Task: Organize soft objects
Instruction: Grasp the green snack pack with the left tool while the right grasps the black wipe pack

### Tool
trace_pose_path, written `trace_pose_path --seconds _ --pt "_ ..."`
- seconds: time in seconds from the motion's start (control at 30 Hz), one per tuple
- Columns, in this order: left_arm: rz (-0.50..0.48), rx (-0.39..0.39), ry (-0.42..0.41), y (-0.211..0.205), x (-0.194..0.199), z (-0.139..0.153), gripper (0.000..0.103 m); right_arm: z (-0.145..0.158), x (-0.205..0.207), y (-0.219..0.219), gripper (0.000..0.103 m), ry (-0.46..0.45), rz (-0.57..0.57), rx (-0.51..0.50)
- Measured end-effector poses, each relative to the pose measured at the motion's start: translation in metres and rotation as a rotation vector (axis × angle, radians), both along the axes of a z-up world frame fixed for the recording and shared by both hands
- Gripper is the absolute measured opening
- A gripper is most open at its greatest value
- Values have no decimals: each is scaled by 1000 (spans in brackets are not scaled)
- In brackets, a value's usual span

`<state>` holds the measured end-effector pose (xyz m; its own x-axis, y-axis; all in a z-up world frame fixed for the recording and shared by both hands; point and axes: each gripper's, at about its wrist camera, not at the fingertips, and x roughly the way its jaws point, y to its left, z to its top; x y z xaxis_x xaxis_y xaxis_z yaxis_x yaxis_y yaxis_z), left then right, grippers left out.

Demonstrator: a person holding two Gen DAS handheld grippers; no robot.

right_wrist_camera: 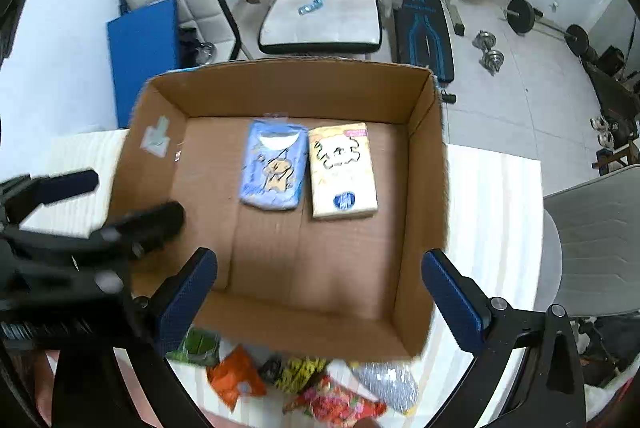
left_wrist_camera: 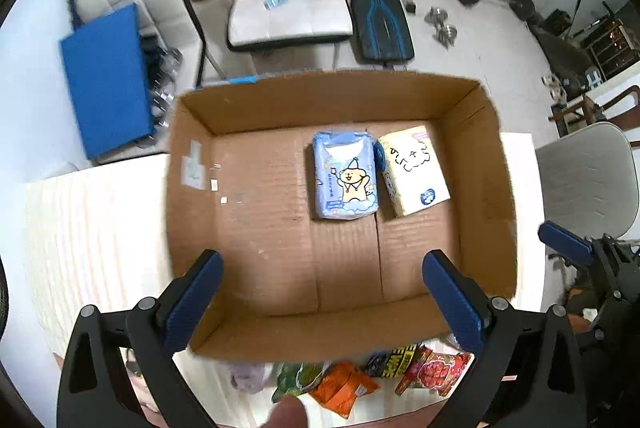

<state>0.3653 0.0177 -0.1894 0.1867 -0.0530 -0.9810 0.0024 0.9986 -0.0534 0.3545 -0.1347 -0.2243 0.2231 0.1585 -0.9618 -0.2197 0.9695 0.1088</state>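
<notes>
An open cardboard box [left_wrist_camera: 248, 100] [right_wrist_camera: 424, 164] stands on a pale table. Two soft tissue packs lie side by side on its floor toward the far wall: a blue pack [left_wrist_camera: 346, 182] [right_wrist_camera: 274, 164] and a cream pack [left_wrist_camera: 414, 170] [right_wrist_camera: 343, 170] to its right. My left gripper [left_wrist_camera: 322, 302] hangs open above the box's near half with nothing between its fingers. My right gripper [right_wrist_camera: 320, 298] is likewise open and empty over the box's near edge. The left gripper also shows blurred at the left edge of the right wrist view [right_wrist_camera: 120, 204].
Several colourful snack bags [left_wrist_camera: 352, 384] [right_wrist_camera: 320, 384] lie on the table just in front of the box. Beyond the table stand padded chairs [left_wrist_camera: 288, 12], a blue pad [left_wrist_camera: 106, 76], a weight bench [right_wrist_camera: 424, 28] and dumbbells [right_wrist_camera: 490, 52]. A grey chair [right_wrist_camera: 592, 240] stands at the right.
</notes>
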Motion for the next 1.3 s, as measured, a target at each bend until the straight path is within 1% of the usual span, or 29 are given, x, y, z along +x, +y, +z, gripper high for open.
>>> trace_pose_path --seconds 0.03,0.1,0.17,0.2,0.27,0.3,0.33,0.37,0.4,0.43,0.53,0.63,0.7,0.8,0.83,0.87,0.9,0.93,0.97,1.0,1.1,1.17,1.2,1.23,1.3 --pt "6 23 -29 2 -12 9 102 8 -15 -5 103 -14 1 -1" --pt "20 60 -84 7 -38 19 102 14 -42 -17 103 -12 -5 -2" --pt "40 103 -122 14 -72 19 102 8 -70 -27 103 7 -29 16" --pt "48 108 -127 18 -87 13 102 -2 -86 -34 103 29 -50 27" --pt "67 103 -80 25 -112 -12 101 -28 -108 -41 103 91 -89 59" --pt "70 90 -38 28 -121 -28 94 -42 -115 -44 103 126 -113 86" --pt "70 68 26 29 -129 -50 83 -65 -123 -48 96 183 -154 128" --pt "68 50 74 28 -132 -65 77 -81 -127 -49 89 221 -181 148" --pt "64 30 119 26 -134 -82 68 -100 -130 -50 75 267 -209 165" --pt "58 25 148 23 -136 -97 67 -115 -132 -50 68 291 -226 178" --pt "4 74 191 11 -132 -131 68 -140 -134 -48 68 305 -263 177" --pt "-28 116 236 5 -126 -161 68 -149 -130 -44 68 302 -283 178" --pt "-39 121 263 3 -120 -177 68 -153 -126 -40 68 306 -291 174" --pt "-33 132 271 8 -114 -191 68 -160 -119 -32 68 312 -294 149" --pt "-25 130 262 12 -113 -194 63 -164 -118 -30 68 318 -294 139" --pt "-16 117 257 16 -112 -196 58 -168 -118 -27 68 328 -299 132" --pt "-2 100 259 22 -113 -198 45 -171 -116 -24 68 334 -301 129" --pt "15 90 266 29 -115 -201 40 -175 -115 -21 68 342 -304 127" --pt "31 74 267 35 -118 -203 38 -177 -115 -19 68 345 -304 121" --pt "52 51 268 41 -120 -204 36 -180 -115 -17 68 348 -304 116" --pt "109 -13 285 59 -131 -208 36 -184 -114 -9 68 337 -289 90" --pt "134 -52 297 68 -135 -209 36 -185 -116 -3 62 327 -258 42" --pt "150 -73 306 73 -138 -210 36 -185 -119 3 54 325 -237 24" --pt "158 -82 311 74 -139 -211 36 -184 -122 6 50 329 -212 14" --pt "171 -103 322 78 -145 -211 36 -185 -131 7 48 356 -177 22"
